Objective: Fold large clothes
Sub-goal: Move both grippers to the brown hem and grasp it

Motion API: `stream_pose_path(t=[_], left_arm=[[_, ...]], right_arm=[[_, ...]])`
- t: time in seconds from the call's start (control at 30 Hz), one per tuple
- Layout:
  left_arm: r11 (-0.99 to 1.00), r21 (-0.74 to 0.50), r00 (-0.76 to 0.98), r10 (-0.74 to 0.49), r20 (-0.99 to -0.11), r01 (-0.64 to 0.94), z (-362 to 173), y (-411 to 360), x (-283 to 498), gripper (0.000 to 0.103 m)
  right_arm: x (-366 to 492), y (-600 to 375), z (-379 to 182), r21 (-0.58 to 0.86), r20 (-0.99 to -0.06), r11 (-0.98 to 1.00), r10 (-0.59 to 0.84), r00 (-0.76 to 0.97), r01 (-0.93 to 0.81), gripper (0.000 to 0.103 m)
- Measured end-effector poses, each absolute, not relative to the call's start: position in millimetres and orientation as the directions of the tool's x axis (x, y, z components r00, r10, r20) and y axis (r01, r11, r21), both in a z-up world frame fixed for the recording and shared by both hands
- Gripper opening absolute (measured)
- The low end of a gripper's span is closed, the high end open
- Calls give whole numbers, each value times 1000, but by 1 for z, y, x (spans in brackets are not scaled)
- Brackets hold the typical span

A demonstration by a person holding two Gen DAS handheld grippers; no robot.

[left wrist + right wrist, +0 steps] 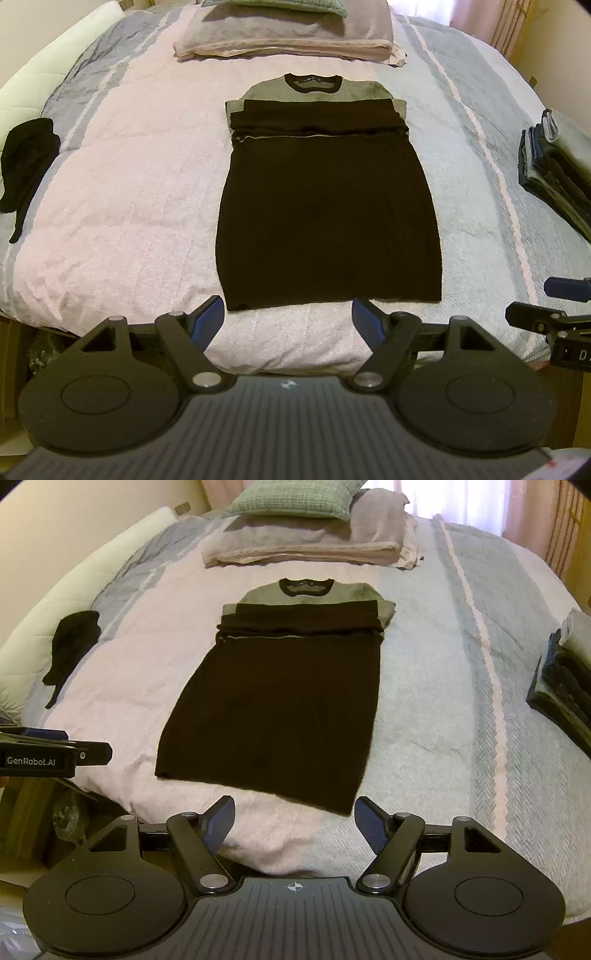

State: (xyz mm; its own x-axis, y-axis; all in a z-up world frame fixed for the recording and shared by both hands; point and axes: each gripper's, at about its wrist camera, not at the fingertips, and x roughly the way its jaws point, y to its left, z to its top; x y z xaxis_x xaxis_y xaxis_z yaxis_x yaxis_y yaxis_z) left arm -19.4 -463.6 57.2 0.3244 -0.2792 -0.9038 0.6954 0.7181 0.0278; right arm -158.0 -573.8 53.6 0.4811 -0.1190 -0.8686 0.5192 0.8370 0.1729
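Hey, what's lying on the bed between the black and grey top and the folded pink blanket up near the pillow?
Nothing: between the top and the folded blanket there is only bare bedspread, clearest in the left wrist view.

Both my cameras sit behind their fingers at the foot of the bed, looking forward and down its length toward the pillows. My left gripper [288,319] hangs straight before the near hem of the black and grey garment [328,221], close to it. My right gripper [294,821] sits further right, beside that hem's right corner. Both views share the whole garment [273,716], the bedspread [110,206] and each other's edge.
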Motion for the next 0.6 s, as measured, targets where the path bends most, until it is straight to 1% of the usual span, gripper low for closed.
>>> stream_pose_path(t=[0.13, 0.2, 0.23, 0.27, 0.3, 0.4, 0.53, 0.6], left_arm=[[715, 19, 317, -285, -905, 699, 55, -466, -19, 74], [711, -1, 308, -307, -900, 703, 51, -465, -16, 80], [711, -22, 303, -326, -896, 703, 48, -463, -12, 82], [712, -41, 301, -347, -889, 701, 43, -460, -7, 87], [711, -60, 307, -376, -874, 700, 38, -455, -2, 88], [721, -97, 326, -423, -845, 686, 10, -441, 20, 88], [745, -268, 223, -487, -845, 611, -53, -417, 67, 85], [757, -335, 182, -508, -842, 560, -87, -407, 88, 80]], right_arm=[[-159, -578, 51, 182, -867, 834, -114, 485, 521, 69], [-160, -583, 46, 195, -863, 827, -111, 492, 528, 69], [-161, -587, 42, 207, -860, 821, -107, 500, 532, 69], [-162, -591, 37, 220, -856, 815, -103, 507, 537, 69], [-164, -597, 29, 237, -853, 805, -95, 513, 543, 69], [-168, -615, 0, 273, -848, 791, -71, 525, 548, 69], [-168, -637, -52, 310, -848, 772, -40, 529, 555, 69], [-168, -651, -80, 350, -842, 743, -17, 539, 570, 68]])
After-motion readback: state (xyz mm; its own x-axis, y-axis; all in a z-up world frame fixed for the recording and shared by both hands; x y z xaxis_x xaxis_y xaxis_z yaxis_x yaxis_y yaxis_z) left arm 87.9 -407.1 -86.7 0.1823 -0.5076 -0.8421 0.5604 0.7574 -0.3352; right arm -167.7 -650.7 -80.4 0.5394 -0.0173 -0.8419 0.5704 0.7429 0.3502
